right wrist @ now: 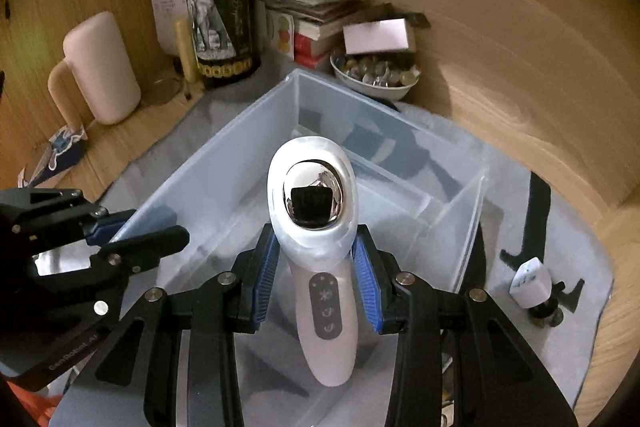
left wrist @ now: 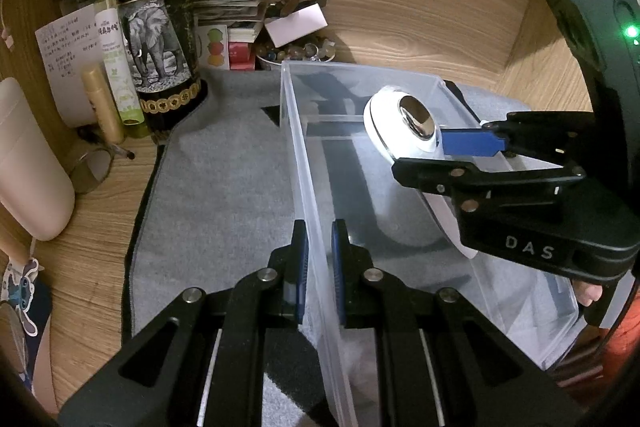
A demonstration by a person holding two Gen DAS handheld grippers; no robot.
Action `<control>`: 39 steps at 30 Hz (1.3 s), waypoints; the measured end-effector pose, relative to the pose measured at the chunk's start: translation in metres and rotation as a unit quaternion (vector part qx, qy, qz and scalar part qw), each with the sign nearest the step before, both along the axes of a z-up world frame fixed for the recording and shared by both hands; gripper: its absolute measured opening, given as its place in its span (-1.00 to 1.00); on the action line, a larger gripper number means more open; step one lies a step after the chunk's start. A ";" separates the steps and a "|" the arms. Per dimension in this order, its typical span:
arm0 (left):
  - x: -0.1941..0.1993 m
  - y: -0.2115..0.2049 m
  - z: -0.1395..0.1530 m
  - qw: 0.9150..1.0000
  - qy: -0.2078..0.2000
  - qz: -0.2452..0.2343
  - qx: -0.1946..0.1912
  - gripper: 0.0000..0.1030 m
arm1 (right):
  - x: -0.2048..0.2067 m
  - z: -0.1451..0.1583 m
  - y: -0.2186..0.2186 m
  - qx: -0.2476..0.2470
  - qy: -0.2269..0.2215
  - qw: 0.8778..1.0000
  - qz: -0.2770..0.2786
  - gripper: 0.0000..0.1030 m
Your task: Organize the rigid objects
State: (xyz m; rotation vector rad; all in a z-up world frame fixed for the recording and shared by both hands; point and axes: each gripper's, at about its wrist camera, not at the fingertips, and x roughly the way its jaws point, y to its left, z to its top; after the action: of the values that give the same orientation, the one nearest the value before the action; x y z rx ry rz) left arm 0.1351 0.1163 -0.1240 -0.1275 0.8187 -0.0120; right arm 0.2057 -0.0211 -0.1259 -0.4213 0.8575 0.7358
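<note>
Left gripper [left wrist: 319, 243] fingers pinch the bin [left wrist: 298, 131] wall to steady it; right gripper [right wrist: 316, 255] fingers clamp the white massager [right wrist: 320, 227] above the bin, ready to drop in

both grippers, the left gripper [left wrist: 320, 267] and right gripper [right wrist: 316, 283], are black linkages with silver rivets, blue ribbed pads [right wrist: 266, 279] and white lettering.

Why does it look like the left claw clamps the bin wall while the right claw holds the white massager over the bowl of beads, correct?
Not quite. The right claw holds the white massager over the clear bin, not the bowl, per the right wrist view. The left claw does straddle the bin wall.
</note>
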 end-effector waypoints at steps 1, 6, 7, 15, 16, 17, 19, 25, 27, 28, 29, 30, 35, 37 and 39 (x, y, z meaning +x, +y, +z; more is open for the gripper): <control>0.000 0.000 0.000 1.000 0.000 0.000 0.000 -0.77 | 0.000 0.001 -0.001 0.001 0.001 1.000 0.000 -0.33; 0.000 0.000 0.000 1.000 0.000 0.000 0.000 -0.77 | 0.001 -0.002 0.003 -0.011 0.016 1.000 0.003 -0.27; 0.000 0.000 0.000 1.000 0.000 0.000 0.000 -0.77 | 0.000 0.000 0.002 -0.009 0.011 1.000 0.002 -0.26; 0.000 0.000 0.000 1.000 0.001 0.001 0.001 -0.77 | -0.011 0.045 -0.036 0.050 -0.065 0.996 -0.036 0.22; 0.000 0.000 0.000 1.000 0.001 0.001 0.000 -0.77 | -0.011 0.050 -0.042 0.054 -0.073 0.995 -0.045 0.22; 0.000 0.000 0.000 1.000 0.001 0.001 0.000 -0.77 | -0.010 0.055 -0.051 0.057 -0.083 0.993 -0.058 0.23; 0.000 0.000 0.000 1.000 0.002 0.001 -0.001 -0.77 | -0.007 0.060 -0.064 0.062 -0.092 0.991 -0.073 0.23; 0.001 -0.001 0.001 1.000 0.002 0.002 0.005 -0.77 | 0.016 0.063 -0.119 0.058 -0.092 0.982 -0.152 0.23; 0.001 -0.001 0.001 1.000 0.003 0.002 0.006 -0.77 | 0.025 0.057 -0.138 0.049 -0.087 0.978 -0.182 0.23; 0.001 -0.001 0.001 1.000 0.003 0.003 0.006 -0.77 | 0.028 0.054 -0.144 0.045 -0.085 0.976 -0.193 0.23; 0.001 -0.001 0.001 1.000 0.004 0.003 0.006 -0.77 | 0.034 0.048 -0.153 0.040 -0.080 0.974 -0.206 0.23; 0.001 -0.001 0.001 1.000 0.005 0.003 0.005 -0.77 | 0.038 0.044 -0.159 0.036 -0.077 0.973 -0.215 0.23; 0.002 -0.001 0.002 1.000 0.008 0.004 0.004 -0.77 | 0.057 0.014 -0.187 0.028 -0.032 0.967 -0.250 0.23; 0.002 -0.002 0.002 1.000 0.010 0.004 0.006 -0.77 | 0.063 0.004 -0.190 0.020 -0.021 0.967 -0.253 0.23; 0.003 -0.002 0.001 1.000 0.013 0.004 0.007 -0.77 | 0.068 -0.008 -0.191 0.012 -0.008 0.967 -0.256 0.23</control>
State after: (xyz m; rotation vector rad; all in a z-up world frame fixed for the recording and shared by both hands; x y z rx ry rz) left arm 0.1377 0.1143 -0.1227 -0.1170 0.8440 0.0024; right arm 0.2738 -0.2124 -0.1341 -0.1679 0.8925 0.2643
